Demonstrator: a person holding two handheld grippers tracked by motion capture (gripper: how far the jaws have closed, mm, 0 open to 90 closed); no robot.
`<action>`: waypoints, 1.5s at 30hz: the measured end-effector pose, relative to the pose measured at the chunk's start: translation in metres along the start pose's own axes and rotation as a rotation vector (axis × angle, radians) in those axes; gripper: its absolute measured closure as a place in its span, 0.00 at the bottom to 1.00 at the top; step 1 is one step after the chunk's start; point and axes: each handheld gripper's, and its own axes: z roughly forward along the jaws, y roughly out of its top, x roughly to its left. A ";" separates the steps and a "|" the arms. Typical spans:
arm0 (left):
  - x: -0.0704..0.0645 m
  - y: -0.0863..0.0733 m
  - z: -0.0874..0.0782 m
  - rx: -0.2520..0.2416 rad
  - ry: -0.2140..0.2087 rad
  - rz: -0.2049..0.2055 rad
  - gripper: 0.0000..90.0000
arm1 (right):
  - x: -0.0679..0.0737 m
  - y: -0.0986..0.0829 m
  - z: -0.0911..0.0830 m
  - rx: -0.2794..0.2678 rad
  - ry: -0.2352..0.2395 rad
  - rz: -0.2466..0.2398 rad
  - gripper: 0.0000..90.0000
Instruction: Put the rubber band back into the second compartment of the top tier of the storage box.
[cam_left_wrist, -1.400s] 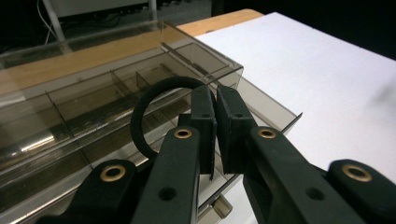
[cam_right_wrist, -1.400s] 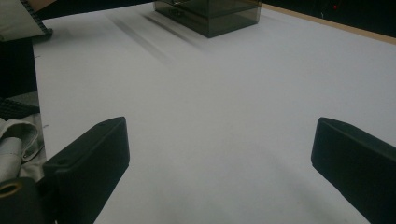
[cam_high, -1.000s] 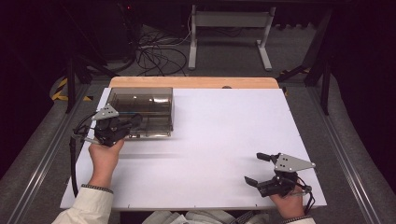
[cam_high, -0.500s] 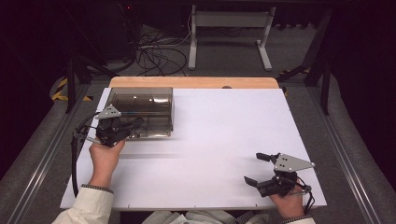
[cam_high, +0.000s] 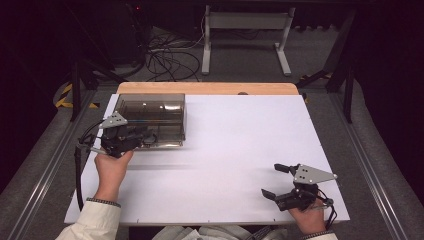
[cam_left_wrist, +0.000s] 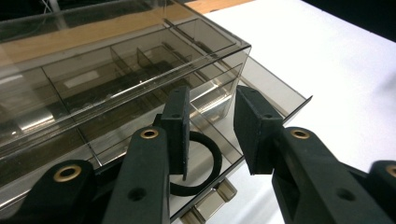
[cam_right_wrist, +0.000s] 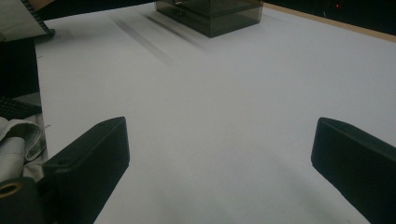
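Note:
A smoked clear plastic drawer box (cam_high: 150, 112) stands at the back left of the white table (cam_high: 240, 140). Its lowest drawer (cam_left_wrist: 275, 95) is pulled out a little, and a black ring (cam_left_wrist: 208, 161) lies flat inside it. My left gripper (cam_high: 143, 136) is at the box's front with its jaws parted just above the drawer. In the left gripper view, the left gripper (cam_left_wrist: 212, 100) has its left jaw over the ring and nothing in the gap. My right gripper (cam_high: 271, 180) rests wide open near the front right, far from the box (cam_right_wrist: 210, 14).
The drawer's clear handle (cam_left_wrist: 210, 212) juts out under my left jaws. A wooden strip (cam_high: 210, 88) edges the table's far side, with cables and a metal stand on the floor beyond. A light sleeve (cam_right_wrist: 18, 135) lies beside my right gripper (cam_right_wrist: 219, 135).

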 end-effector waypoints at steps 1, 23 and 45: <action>-0.001 0.000 0.000 -0.003 0.000 0.001 0.72 | 0.000 0.000 0.000 0.000 0.000 0.000 0.05; -0.008 0.004 -0.012 -0.045 -0.005 0.026 0.68 | 0.001 0.000 0.000 0.002 0.002 0.002 0.05; -0.040 0.009 -0.044 -0.123 -0.078 0.099 0.36 | 0.001 0.000 0.000 0.000 0.003 0.002 0.05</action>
